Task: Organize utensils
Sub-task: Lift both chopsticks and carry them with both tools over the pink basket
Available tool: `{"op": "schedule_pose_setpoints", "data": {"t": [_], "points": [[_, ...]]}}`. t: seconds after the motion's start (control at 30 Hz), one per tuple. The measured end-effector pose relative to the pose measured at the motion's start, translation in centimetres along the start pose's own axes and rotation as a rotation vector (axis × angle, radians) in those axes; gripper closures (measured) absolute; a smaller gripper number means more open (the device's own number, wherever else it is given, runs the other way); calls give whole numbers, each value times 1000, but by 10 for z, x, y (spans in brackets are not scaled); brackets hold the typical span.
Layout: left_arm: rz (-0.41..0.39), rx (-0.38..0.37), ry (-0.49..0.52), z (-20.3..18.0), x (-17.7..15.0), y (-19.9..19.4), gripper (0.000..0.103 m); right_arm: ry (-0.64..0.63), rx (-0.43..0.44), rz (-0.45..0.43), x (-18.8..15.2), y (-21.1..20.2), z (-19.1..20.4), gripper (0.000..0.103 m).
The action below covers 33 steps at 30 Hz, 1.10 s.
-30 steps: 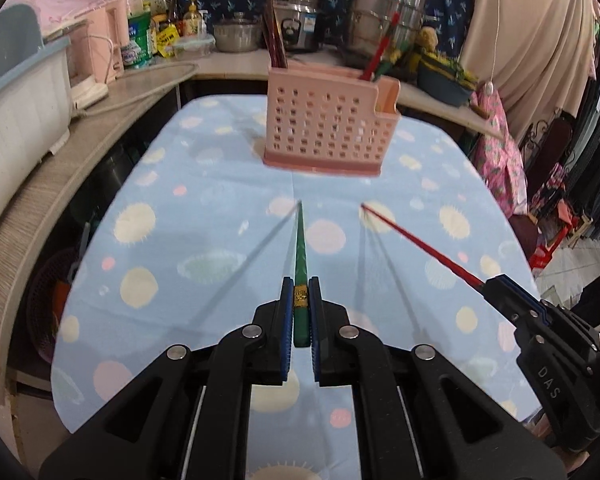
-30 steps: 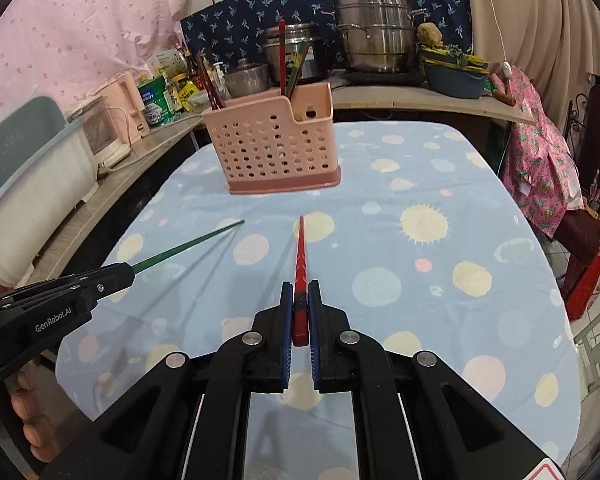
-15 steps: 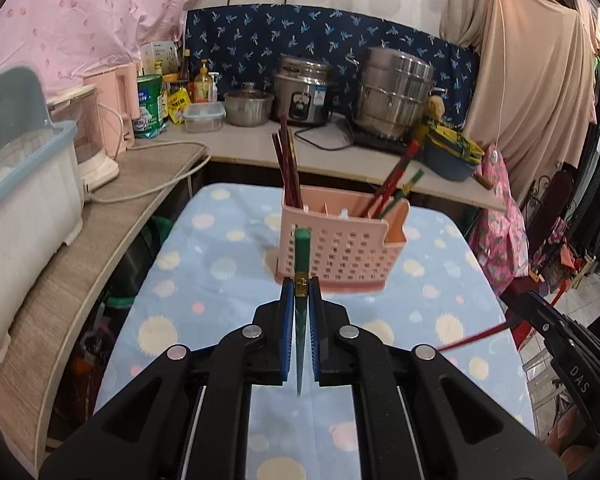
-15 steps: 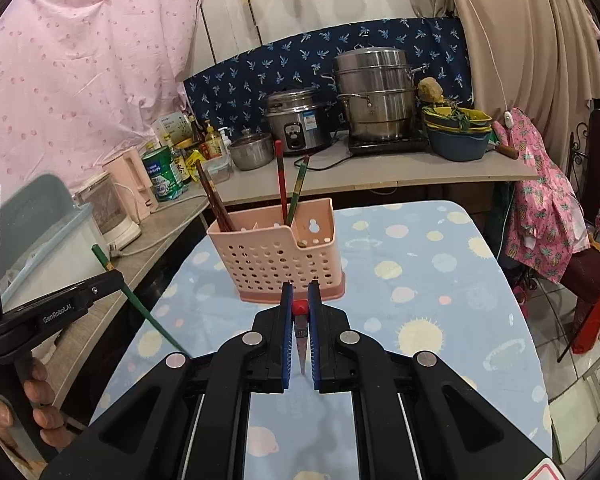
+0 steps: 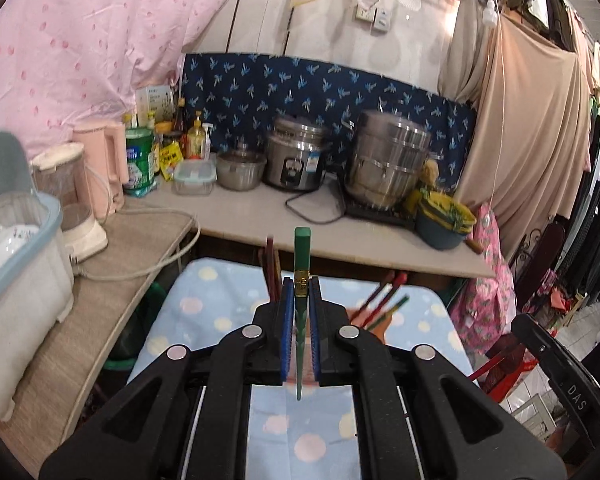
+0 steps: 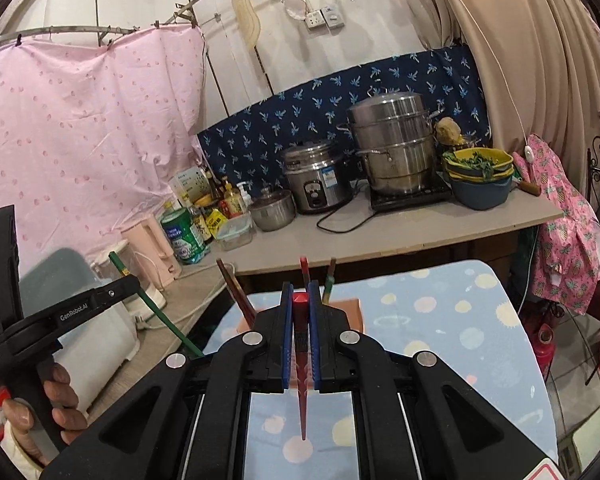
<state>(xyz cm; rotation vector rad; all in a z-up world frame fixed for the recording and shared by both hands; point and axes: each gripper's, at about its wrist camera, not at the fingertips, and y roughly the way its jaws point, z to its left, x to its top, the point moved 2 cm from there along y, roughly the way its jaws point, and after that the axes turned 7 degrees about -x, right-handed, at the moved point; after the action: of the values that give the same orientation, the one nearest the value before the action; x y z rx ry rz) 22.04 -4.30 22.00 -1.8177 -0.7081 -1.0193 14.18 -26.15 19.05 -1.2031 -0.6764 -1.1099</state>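
My left gripper [image 5: 300,285] is shut on a green chopstick [image 5: 301,256], held upright with its thin tip pointing down. My right gripper [image 6: 300,294] is shut on a red chopstick [image 6: 301,344], also tip down. The pink perforated utensil basket [image 6: 350,307] stands on the spotted blue tablecloth [image 6: 460,320] and is mostly hidden behind both grippers. Dark brown chopsticks [image 5: 271,268] and red and green ones [image 5: 384,294] stick out of it. The left gripper also shows in the right wrist view [image 6: 124,280]; the right gripper's body shows in the left wrist view [image 5: 560,376].
A counter [image 5: 260,220] behind the table carries a rice cooker [image 5: 296,160], a steel steamer pot [image 5: 388,160], a small pot, bottles and a blue bowl [image 5: 440,220]. A white dish rack [image 5: 16,264] and a pink kettle stand at left. Clothes hang at right.
Both grippers have tilted upward and risen over the table, turning the chopsticks from lying flat and pointing forward to upright, tips down. The basket has dropped low behind the fingers.
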Motion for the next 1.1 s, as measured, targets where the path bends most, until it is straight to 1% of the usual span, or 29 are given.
{"op": "schedule_pose_setpoints", "data": {"t": [0.2,0.3,0.4,0.63,0.83,1.1], "points": [[-88,21,-2,-4,50,13,96,15,27,-111,58,11,17,96],[-102,28,-6,-4,65,25,96,28,35,-148,79,24,22,96],[-101,38,-9,-1,71,39,96,30,33,-159,89,40,28,96],[-49,57,-12,8,60,70,96,4,0,-108,84,84,32,96],[-9,65,-22,16,45,89,96,-14,-19,-58,67,108,31,96],[40,70,-24,18,28,104,96,-37,-38,10,45,132,28,96]]}}
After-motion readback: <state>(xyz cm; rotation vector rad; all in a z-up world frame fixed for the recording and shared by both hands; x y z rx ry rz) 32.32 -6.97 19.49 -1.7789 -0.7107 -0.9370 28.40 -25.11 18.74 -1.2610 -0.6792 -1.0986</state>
